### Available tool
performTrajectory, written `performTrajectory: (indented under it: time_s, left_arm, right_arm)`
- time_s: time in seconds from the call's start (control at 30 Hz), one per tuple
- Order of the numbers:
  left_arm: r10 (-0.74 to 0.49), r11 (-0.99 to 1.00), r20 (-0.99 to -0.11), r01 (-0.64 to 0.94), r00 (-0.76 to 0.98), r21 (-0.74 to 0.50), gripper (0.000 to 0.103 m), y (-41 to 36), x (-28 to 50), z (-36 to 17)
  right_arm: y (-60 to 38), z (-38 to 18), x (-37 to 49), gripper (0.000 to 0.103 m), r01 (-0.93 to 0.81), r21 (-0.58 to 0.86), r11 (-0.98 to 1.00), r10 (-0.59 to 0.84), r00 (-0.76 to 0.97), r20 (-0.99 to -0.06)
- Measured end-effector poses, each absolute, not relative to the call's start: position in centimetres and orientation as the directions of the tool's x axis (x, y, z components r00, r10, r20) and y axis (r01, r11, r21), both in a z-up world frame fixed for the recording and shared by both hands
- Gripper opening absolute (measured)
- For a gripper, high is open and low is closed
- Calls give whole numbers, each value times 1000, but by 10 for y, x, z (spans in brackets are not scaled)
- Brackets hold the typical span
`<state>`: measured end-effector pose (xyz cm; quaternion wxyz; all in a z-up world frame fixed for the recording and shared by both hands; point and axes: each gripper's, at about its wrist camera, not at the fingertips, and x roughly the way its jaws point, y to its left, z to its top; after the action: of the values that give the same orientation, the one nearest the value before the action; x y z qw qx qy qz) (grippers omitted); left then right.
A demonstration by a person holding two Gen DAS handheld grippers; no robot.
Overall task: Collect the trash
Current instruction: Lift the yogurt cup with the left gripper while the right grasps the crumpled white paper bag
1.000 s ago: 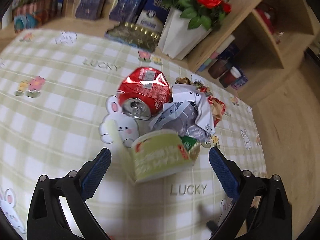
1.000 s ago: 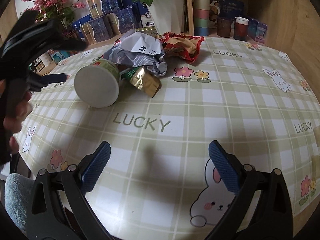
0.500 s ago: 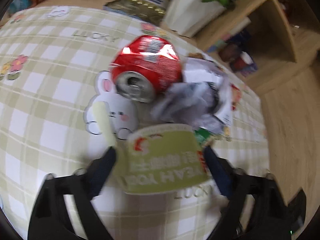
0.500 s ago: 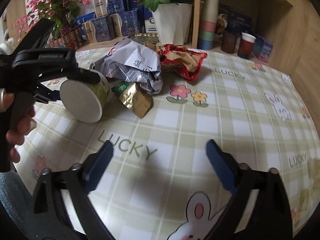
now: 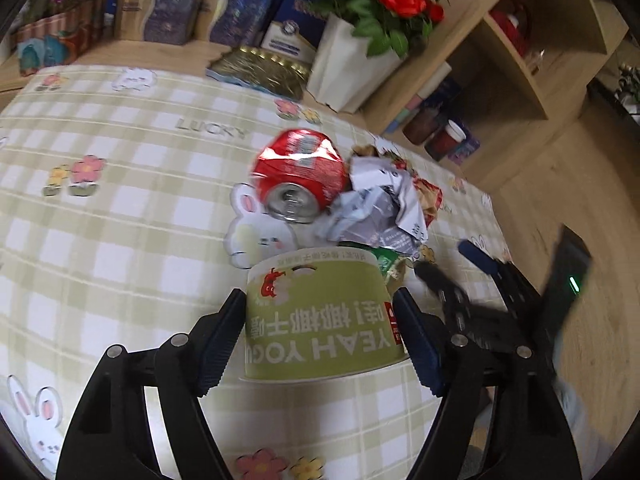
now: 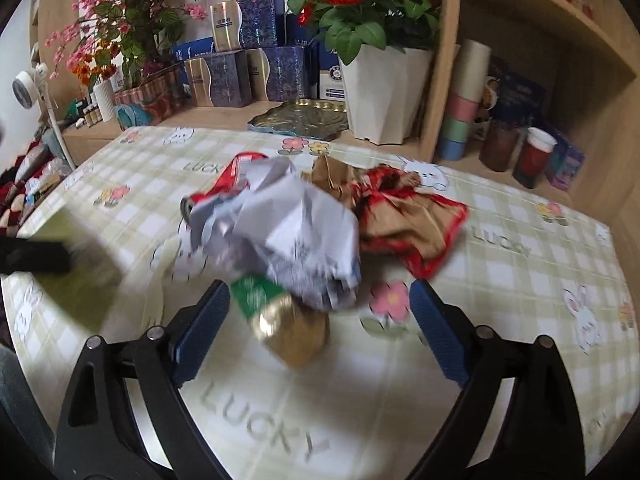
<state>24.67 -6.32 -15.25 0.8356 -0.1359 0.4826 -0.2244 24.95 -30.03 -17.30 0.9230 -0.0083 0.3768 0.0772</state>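
In the left wrist view my left gripper (image 5: 320,300) is shut on a green yogurt cup (image 5: 320,320), its pads pressed against the cup's two sides. Behind the cup lie a crushed red can (image 5: 300,176) and crumpled grey-white paper (image 5: 376,208). My right gripper (image 6: 318,296) stands wide over the table with its jaws opening. A green and gold wrapper (image 6: 288,328) lies between its fingers, untouched by the pads. Beyond it are the crumpled paper (image 6: 288,216) and a red-brown wrapper (image 6: 408,216). The cup (image 6: 80,280) shows blurred at the left.
The checked tablecloth (image 6: 520,280) covers the table. At its far edge stand a white flower pot (image 6: 384,92), a gold tray (image 6: 304,118) and blue boxes (image 6: 240,76). A wooden shelf (image 6: 520,80) with stacked cups stands at the right.
My left gripper has moved forward and closed on the yogurt cup. My right gripper has come up to the trash pile, and the green and gold wrapper now lies between its fingers.
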Motion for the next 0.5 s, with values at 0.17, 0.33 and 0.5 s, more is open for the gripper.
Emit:
performTrajectory:
  time_s: [0.17,0.33,0.5]
  left_arm:
    - [-475,879,-742,205,473,-431,73,-28,229,-147]
    - [-455,885,-745,153,487,-441,73,1,217,-148]
    - [-443,889,-739,143,508,-434,73,13,208,-144]
  right_arm:
    - [-305,-188,289,90,-118,139,983,182,676,-714]
    - [-312,-203,306,50,-87,283,955,272,632,-726]
    - [-311,-183,285,31,-87,310,947,283,685,-671]
